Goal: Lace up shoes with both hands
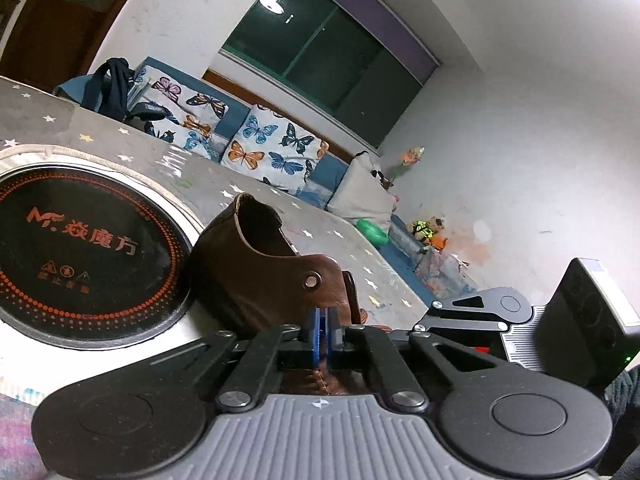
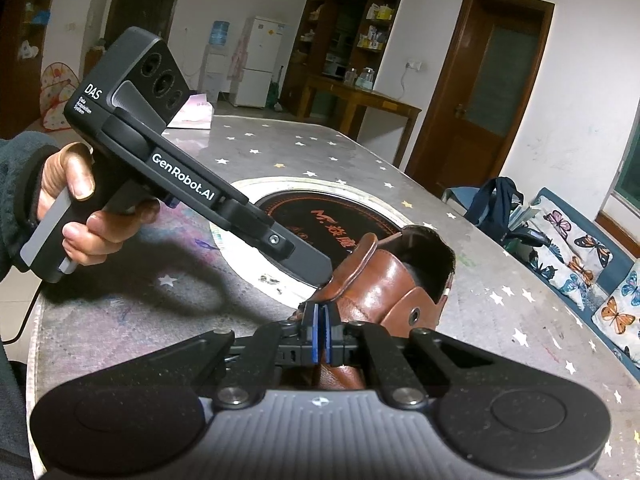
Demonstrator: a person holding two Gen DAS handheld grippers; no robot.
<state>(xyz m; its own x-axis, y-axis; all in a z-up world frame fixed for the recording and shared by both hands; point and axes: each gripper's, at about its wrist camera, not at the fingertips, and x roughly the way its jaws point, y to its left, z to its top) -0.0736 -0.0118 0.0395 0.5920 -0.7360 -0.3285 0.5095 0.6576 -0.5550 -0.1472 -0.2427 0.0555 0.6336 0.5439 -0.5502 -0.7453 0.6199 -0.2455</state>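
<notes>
The left tongs [image 1: 322, 316] stand with the blue pads together, only a thin slit between them, at the near edge of the shoe [image 1: 256, 272]; whether a lace is pinched in that slit cannot be told. The right tongs [image 2: 320, 312] are likewise closed to a slit, low against the shoe's vamp, and no lace end is visible between the pads. In the right view the left tongs [image 2: 320, 270] reach in from the left, tip touching or just beside the tongue edge, with the hand [image 2: 76, 208] on the grip. The shoe [image 2: 384, 280] is brown leather and lies on the tabletop [image 2: 280, 148], just beside the round black hob [image 1: 80, 252] set into the surface. Its long axis runs from near to far: toe end under the tongs, heel collar and opening pointing away toward the hob and the far edge. An empty eyelet [image 1: 311, 281] shows on the quarter flap; the same or a matching eyelet [image 2: 416, 314] shows in the right view. Handling judgement: the leather looks stiff at the heel, pliable at the flaps and tongue, glossy and likely slippery under the pads; the shoe seems light enough to slide when pulled, so one side should brace it. A lace would be thin and limp; grip it close to its tip. Beyond the tabletop stands a sofa [image 1: 256, 140] with butterfly cushions below a dark window [image 1: 328, 52].
</notes>
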